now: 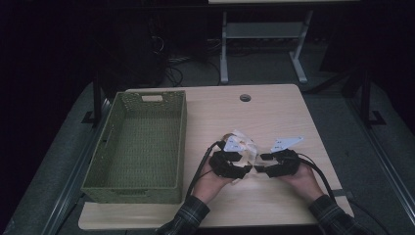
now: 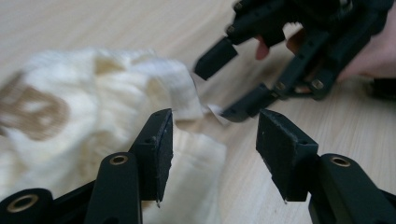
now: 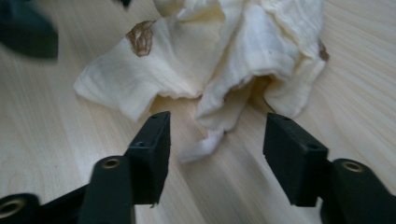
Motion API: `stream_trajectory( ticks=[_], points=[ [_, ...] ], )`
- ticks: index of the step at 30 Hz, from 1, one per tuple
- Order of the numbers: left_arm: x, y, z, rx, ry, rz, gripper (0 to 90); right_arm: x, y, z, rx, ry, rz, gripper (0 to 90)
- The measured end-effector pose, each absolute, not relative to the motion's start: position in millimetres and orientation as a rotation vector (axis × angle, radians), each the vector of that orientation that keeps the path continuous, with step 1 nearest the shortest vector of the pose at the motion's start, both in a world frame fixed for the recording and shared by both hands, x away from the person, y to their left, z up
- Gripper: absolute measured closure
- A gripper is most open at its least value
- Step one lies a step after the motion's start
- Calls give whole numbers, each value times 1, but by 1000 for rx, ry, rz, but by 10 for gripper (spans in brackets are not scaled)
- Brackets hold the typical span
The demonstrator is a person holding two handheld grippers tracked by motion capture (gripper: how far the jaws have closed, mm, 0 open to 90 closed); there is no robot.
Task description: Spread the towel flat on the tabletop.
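A crumpled cream cloth (image 1: 241,142) with brown print lies on the wooden table (image 1: 274,112), right of centre. My left gripper (image 1: 248,169) is at its near left side and my right gripper (image 1: 259,164) at its near right, their tips almost facing. In the left gripper view the left gripper (image 2: 215,144) is open, with the cloth (image 2: 93,107) beside and under its left jaw, and the right gripper (image 2: 224,86) stands open beyond. In the right gripper view the right gripper (image 3: 217,144) is open; a thin corner of the cloth (image 3: 210,51) lies between its jaws, untouched.
An empty green woven basket (image 1: 112,147) stands on the left half of the table, close to my left hand. A round cable hole (image 1: 245,97) sits near the far edge. White table legs (image 1: 224,54) stand on the floor behind.
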State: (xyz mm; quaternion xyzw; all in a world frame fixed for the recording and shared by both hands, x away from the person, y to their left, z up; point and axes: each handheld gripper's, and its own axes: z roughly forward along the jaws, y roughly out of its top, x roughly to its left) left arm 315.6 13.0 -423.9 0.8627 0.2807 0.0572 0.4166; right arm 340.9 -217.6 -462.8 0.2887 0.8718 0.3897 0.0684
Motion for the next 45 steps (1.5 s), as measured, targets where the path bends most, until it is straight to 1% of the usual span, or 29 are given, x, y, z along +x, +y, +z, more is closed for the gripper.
stream_trajectory(
  ticks=[1,5,7,8,10,11,12,13,15,16,17,18,19,21,27,32,36,38,45],
  points=[
    [315,12,-426,2181,700,143,456,341,-218,-463,870,2626,1174,453],
    [311,5,-442,2228,698,145,454,347,-211,-467,878,2641,1184,498],
    [311,3,-444,2235,697,146,451,348,-211,-468,861,2646,1184,503],
    [311,1,-447,2243,690,152,452,350,-207,-470,859,2653,1176,533],
    [311,-1,-450,2270,683,177,459,350,-206,-470,861,2654,1175,545],
    [312,-3,-454,2294,679,190,494,351,-203,-472,849,2653,1160,581],
    [312,-3,-454,2294,679,190,529,351,-203,-472,849,2653,1160,581],
    [312,-3,-455,2299,688,204,529,352,-202,-472,849,2654,1153,605],
    [313,-3,-457,2301,693,226,616,352,-202,-472,851,2649,1153,676],
    [314,-2,-457,2306,694,225,698,352,-203,-472,855,2654,1155,744],
    [315,-2,-457,2313,688,226,742,352,-203,-471,854,2653,1155,772],
    [315,-2,-457,2313,688,226,785,352,-203,-471,854,2653,1155,772],
    [317,-1,-458,2313,687,216,817,352,-206,-469,853,2660,1160,812],
    [317,1,-456,2296,700,194,840,353,-208,-468,848,2659,1164,825],
    [318,8,-442,2218,695,195,847,353,-217,-462,854,2646,1190,835],
    [318,15,-428,2148,699,189,847,352,-238,-454,886,2620,1216,835],
    [317,19,-421,2123,698,205,847,352,-252,-449,903,2598,1229,836],
    [317,23,-415,2104,698,217,848,351,-267,-446,929,2575,1242,841],
    [317,29,-405,2056,703,251,850,348,-288,-443,969,2538,1236,851]
  ],
)
